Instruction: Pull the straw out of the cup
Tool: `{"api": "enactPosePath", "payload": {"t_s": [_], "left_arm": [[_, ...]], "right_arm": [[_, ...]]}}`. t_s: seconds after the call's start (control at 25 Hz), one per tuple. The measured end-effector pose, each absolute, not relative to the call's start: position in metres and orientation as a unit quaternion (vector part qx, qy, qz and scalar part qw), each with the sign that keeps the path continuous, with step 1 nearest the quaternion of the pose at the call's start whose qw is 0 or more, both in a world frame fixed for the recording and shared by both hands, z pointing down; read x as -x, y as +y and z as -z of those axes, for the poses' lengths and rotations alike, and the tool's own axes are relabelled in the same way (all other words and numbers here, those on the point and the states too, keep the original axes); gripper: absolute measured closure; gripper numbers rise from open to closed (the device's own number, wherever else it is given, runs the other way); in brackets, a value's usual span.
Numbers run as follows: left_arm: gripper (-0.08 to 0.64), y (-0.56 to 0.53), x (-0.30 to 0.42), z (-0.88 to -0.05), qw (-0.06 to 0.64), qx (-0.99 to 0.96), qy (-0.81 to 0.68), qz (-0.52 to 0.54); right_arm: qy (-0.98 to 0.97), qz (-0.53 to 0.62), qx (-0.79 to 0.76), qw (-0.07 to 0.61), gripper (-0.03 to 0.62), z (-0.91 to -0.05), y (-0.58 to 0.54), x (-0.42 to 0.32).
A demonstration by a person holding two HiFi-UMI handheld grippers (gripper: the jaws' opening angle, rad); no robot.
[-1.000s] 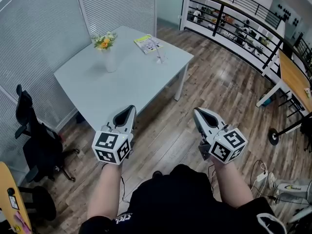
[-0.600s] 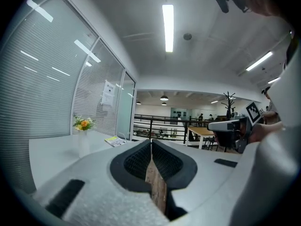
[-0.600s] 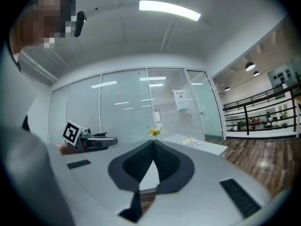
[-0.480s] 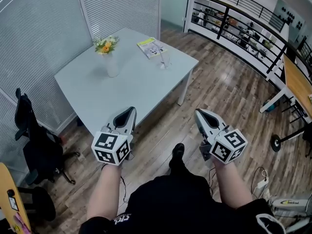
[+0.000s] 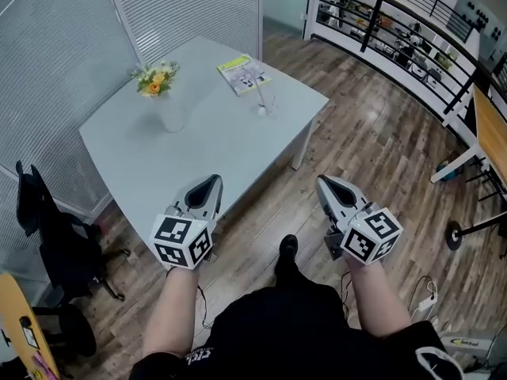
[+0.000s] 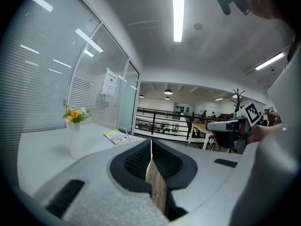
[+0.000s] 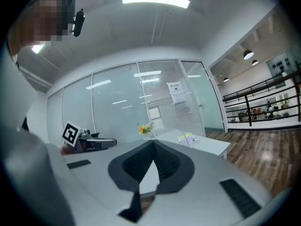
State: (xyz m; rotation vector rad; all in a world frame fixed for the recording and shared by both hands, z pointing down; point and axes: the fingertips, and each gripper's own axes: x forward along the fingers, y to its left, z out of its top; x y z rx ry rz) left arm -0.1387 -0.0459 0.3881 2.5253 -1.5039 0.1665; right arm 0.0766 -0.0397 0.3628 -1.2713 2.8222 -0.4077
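Observation:
A clear cup (image 5: 265,108) with a thin pale straw (image 5: 260,93) stands near the far right corner of the light grey table (image 5: 206,145). Both grippers are held out in front of the person, well short of the cup. My left gripper (image 5: 212,179) hangs by the table's near edge, its jaws shut with nothing between them, as the left gripper view (image 6: 151,142) also shows. To its right, over the wooden floor, my right gripper (image 5: 321,180) has its jaw tips meeting on nothing (image 7: 153,143). The cup (image 6: 123,132) looks tiny and far off in the left gripper view.
A white vase of flowers (image 5: 170,113) stands at the table's far left and a yellow-green booklet (image 5: 244,74) lies behind the cup. A black office chair (image 5: 47,220) stands left of the table. A black railing (image 5: 396,18) and a wooden desk (image 5: 493,129) lie to the right.
The person has stepped forward: the table has come nearer and a foot now shows. Both grippers have gone along towards the table, still shut.

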Motion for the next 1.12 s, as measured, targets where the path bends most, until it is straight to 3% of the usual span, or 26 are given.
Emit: {"api": "enactPosePath", "payload": {"t_s": [0.52, 1.12], "left_arm": [[0.541, -0.201, 0.092, -0.384, 0.107, -0.834, -0.535, -0.086], [0.541, -0.295, 0.08, -0.392, 0.117, -0.835, -0.532, -0.083]], "right_arm": [[0.915, 0.158, 0.371, 0.014, 0.586, -0.369, -0.209, -0.119], [0.918, 0.173, 0.358, -0.004, 0.586, -0.386, -0.301, -0.118]]}}
